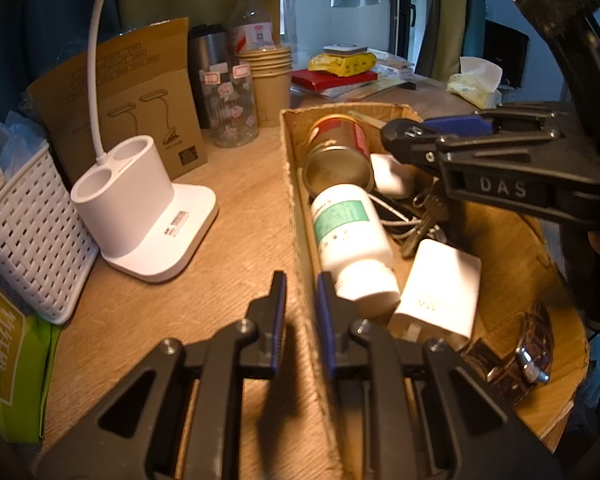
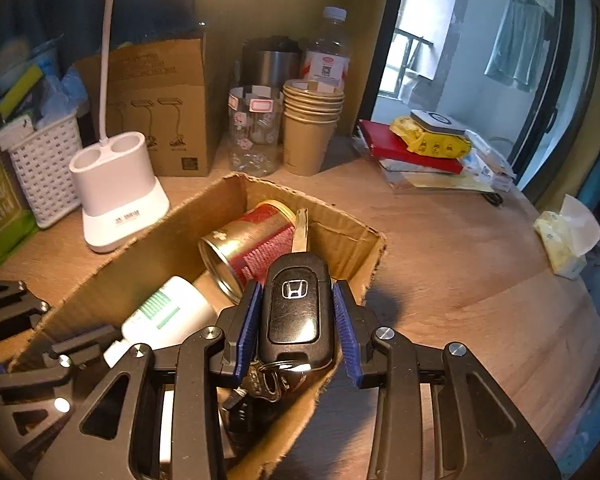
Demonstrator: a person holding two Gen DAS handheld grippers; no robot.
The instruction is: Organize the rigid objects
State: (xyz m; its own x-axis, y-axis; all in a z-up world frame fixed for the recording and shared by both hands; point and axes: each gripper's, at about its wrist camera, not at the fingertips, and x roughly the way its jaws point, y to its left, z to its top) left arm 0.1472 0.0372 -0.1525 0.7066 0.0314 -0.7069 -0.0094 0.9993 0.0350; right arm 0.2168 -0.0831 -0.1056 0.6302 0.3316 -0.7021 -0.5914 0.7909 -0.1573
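A shallow cardboard box [image 1: 296, 216] [image 2: 352, 236] lies on the wooden desk. In it lie a red and gold tin can [image 1: 340, 148] [image 2: 252, 244], a white pill bottle [image 1: 348, 236] [image 2: 168, 312], a white charger [image 1: 440, 284], keys [image 1: 420, 216] and a brown-strapped watch [image 1: 516, 356]. My right gripper [image 2: 296, 312] is shut on a black Honda car key fob [image 2: 296, 304] and holds it over the box; it shows in the left wrist view [image 1: 412, 136]. My left gripper [image 1: 302, 300] is shut on the box's left wall.
A white lamp base with two holders [image 1: 140, 208] [image 2: 116, 196] stands left of the box. Behind are a white woven basket [image 1: 28, 240], a lamp carton [image 1: 132, 100], a clear jar [image 1: 230, 108], stacked paper cups [image 1: 268, 80], a bottle, books and a tissue pack [image 2: 564, 236].
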